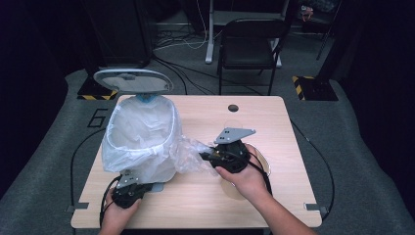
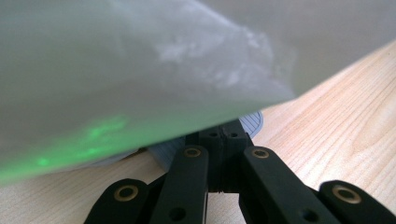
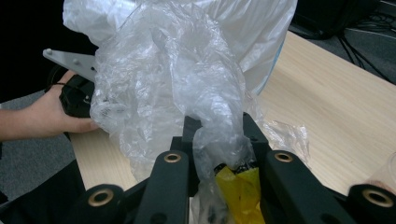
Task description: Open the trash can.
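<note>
High view: a small bin [image 1: 139, 169] lined with a thin clear bag [image 1: 142, 132] is seen on the left half of the wooden table [image 1: 274, 196], its swing lid [image 1: 132, 81] tipped up behind it. The left gripper [image 1: 131, 188] is held low at the near foot of the bin; in the left gripper view its jaws are pressed together at the grey base [image 2: 252, 123] of the bin, under the overhanging bag [image 2: 140, 70], though whether anything is pinched between them cannot be told. The right gripper [image 1: 208, 156] is held just to the right of the bin, above the table, with its jaws pointing left toward it. In the right gripper view a bunched fold of the bag [image 3: 219, 135] is seen gathered between the nearly closed jaws, so the plastic is judged to be pinched there, and something yellow [image 3: 236, 184] is seen through the film low between the jaws. The decisive relation is that the bag's loose side stretches from the bin's rim rightward to the right gripper, so its pull line runs left to right across the table, with the right hand [image 1: 249, 181] as the nearer and engaged one. A pull away from the bin would likely be needed next, while the bin is steadied from the left; tearing of the thin film is the risk.
</note>
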The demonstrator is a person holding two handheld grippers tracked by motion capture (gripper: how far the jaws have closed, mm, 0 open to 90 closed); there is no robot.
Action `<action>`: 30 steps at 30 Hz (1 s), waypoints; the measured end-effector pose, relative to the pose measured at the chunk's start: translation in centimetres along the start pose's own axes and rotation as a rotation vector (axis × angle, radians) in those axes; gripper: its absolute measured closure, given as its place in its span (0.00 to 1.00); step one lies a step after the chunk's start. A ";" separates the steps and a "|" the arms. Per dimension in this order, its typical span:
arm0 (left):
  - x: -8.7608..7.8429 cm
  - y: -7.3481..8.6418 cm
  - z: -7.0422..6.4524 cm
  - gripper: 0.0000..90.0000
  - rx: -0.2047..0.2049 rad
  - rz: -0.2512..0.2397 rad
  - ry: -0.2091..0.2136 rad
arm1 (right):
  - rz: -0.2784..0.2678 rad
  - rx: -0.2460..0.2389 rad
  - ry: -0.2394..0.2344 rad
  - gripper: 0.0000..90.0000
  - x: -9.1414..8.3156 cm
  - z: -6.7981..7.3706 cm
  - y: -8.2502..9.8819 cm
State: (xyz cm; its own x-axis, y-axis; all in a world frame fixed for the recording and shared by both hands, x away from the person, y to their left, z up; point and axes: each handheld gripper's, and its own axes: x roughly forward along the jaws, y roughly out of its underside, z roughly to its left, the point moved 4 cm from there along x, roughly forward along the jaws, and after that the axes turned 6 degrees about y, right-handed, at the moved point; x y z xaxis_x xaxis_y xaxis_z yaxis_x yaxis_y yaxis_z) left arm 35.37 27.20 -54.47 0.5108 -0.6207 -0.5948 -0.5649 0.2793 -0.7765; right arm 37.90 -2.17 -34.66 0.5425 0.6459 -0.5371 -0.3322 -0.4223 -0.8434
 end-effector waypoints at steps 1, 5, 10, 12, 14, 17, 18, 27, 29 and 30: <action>0.0 0.0 0.0 1.00 0.001 0.000 0.000 | -0.007 0.001 0.006 0.86 -0.2 -0.2 -0.5; 0.0 0.0 0.0 1.00 -0.015 -0.009 0.005 | -0.028 -0.012 0.018 0.86 -0.5 -0.7 -2.8; 0.0 0.0 0.0 1.00 -0.006 -0.003 0.002 | -0.060 -0.051 0.000 0.86 0.1 -0.2 -6.3; 0.0 0.0 0.0 1.00 -0.009 -0.004 0.003 | -0.057 -0.050 -0.014 0.86 0.6 0.2 -7.3; 0.0 0.0 0.1 1.00 -0.008 -0.003 0.003 | -0.061 -0.064 -0.017 0.86 1.3 0.5 -8.2; 0.0 0.0 0.0 1.00 -0.006 -0.003 0.003 | -0.070 -0.075 -0.025 0.86 2.7 1.0 -9.4; 0.0 0.0 0.0 1.00 -0.008 -0.003 0.000 | -0.077 -0.076 -0.028 0.86 3.3 1.2 -9.8; 0.1 -0.1 0.0 1.00 -0.007 -0.020 0.000 | -0.082 -0.102 -0.055 0.86 8.2 3.1 -11.9; 0.1 -0.1 0.0 1.00 0.000 -0.016 0.002 | -0.073 -0.098 -0.056 0.86 9.2 3.5 -12.3; 0.1 -0.1 0.0 1.00 -0.004 -0.019 0.001 | -0.071 -0.101 -0.053 0.86 9.7 3.6 -12.5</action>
State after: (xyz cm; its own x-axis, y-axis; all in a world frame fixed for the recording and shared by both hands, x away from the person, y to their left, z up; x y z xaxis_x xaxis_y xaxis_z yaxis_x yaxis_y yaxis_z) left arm 35.47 27.11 -54.46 0.5205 -0.6269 -0.5797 -0.5576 0.2645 -0.7868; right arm 44.47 11.64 -29.39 0.5193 0.7083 -0.4781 -0.2131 -0.4345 -0.8751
